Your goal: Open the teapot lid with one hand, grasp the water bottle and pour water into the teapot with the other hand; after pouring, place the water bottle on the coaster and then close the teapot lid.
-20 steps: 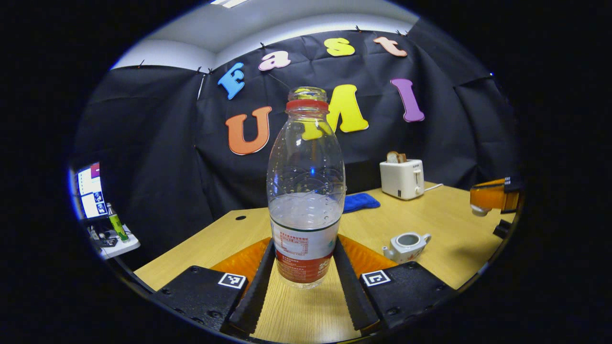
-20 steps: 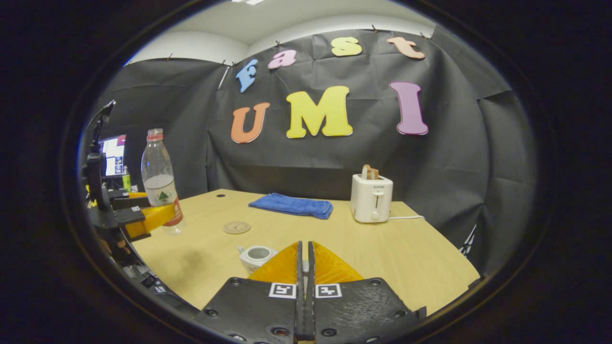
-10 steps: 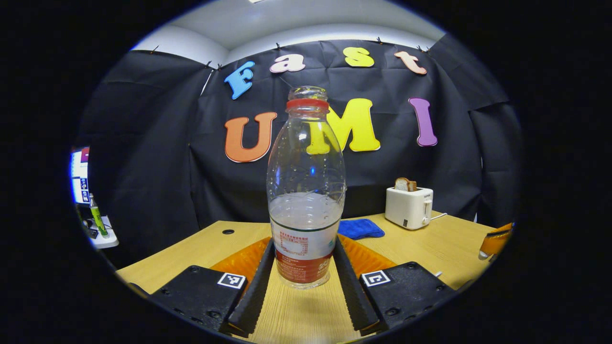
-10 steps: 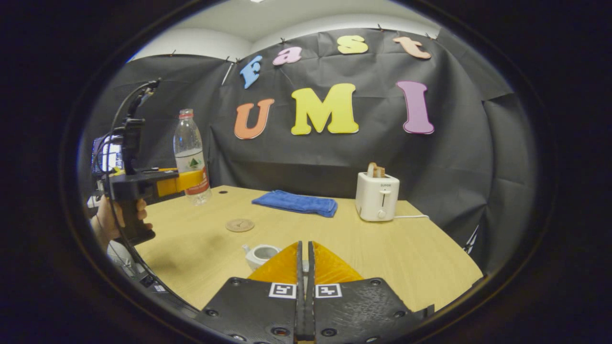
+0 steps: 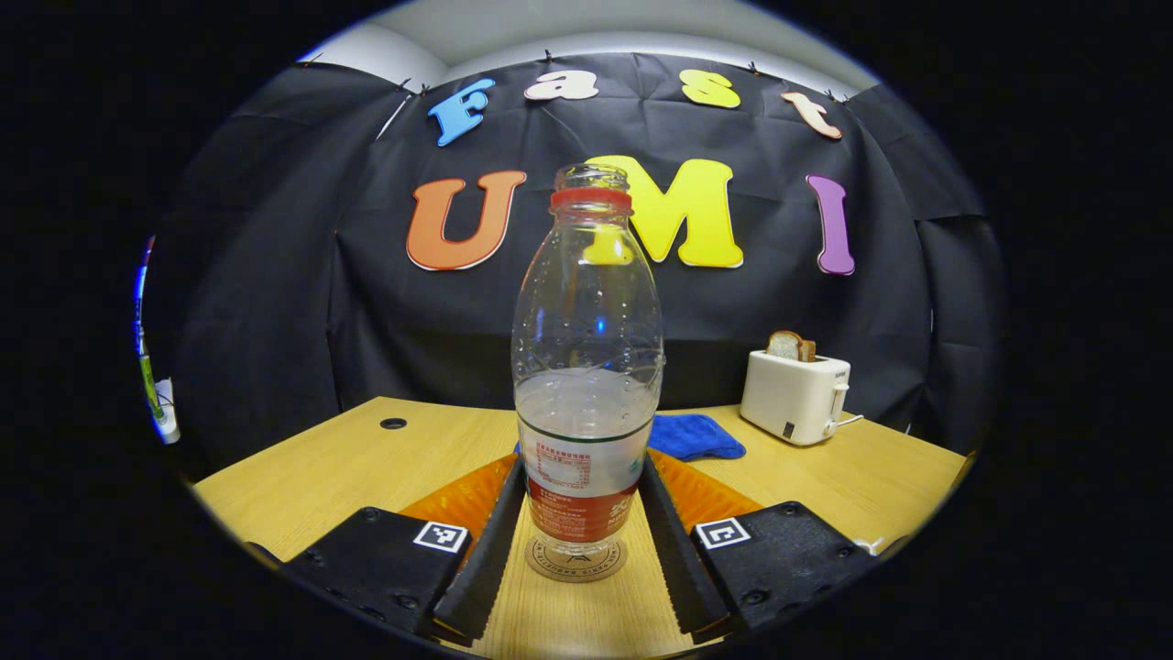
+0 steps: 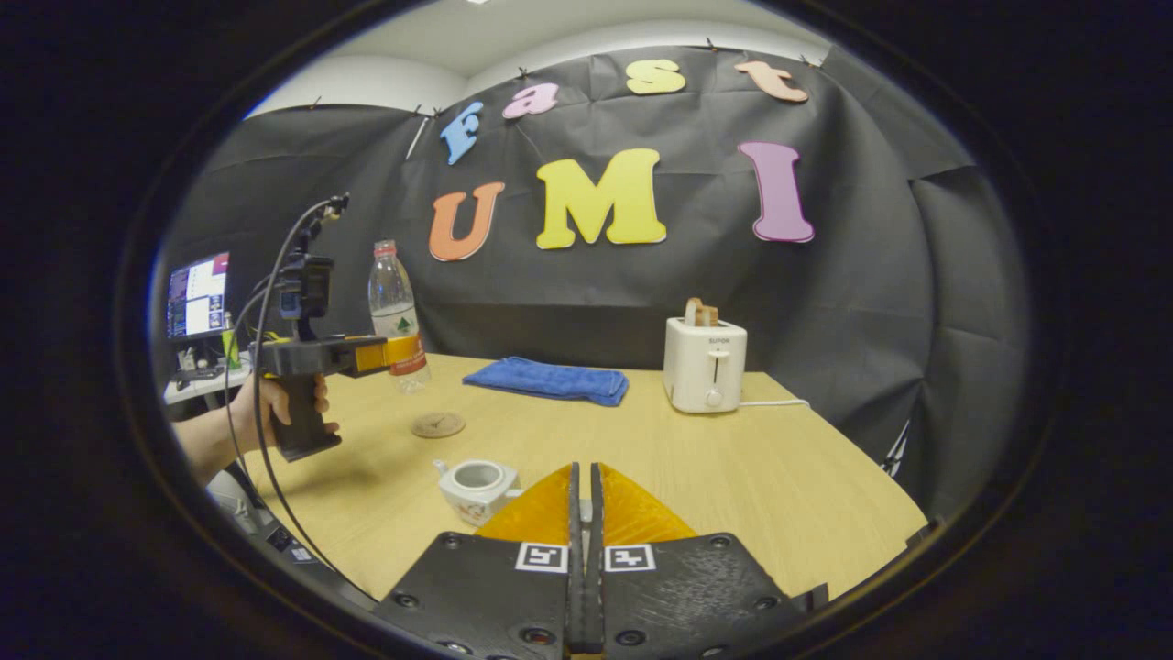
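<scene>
Bottle placement on the coaster, lid closing to follow.
Left gripper [image 5: 579, 541] clamped on clear ribbed plastic water bottle [image 5: 586, 367], upright above round flat coaster [image 5: 575, 561]; lowering called for next. Right gripper [image 6: 583, 522] jaws together, whether on the lid cannot be told; white glazed teapot [image 6: 475, 484] open on wooden table [image 6: 733, 477].

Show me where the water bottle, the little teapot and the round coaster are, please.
water bottle [image 5: 586, 367]: left gripper view, on its clear middle body.
teapot [image 6: 475, 486]: right gripper view, on its white side below the open top.
coaster [image 6: 438, 424]: right gripper view, on its flat top.
</scene>
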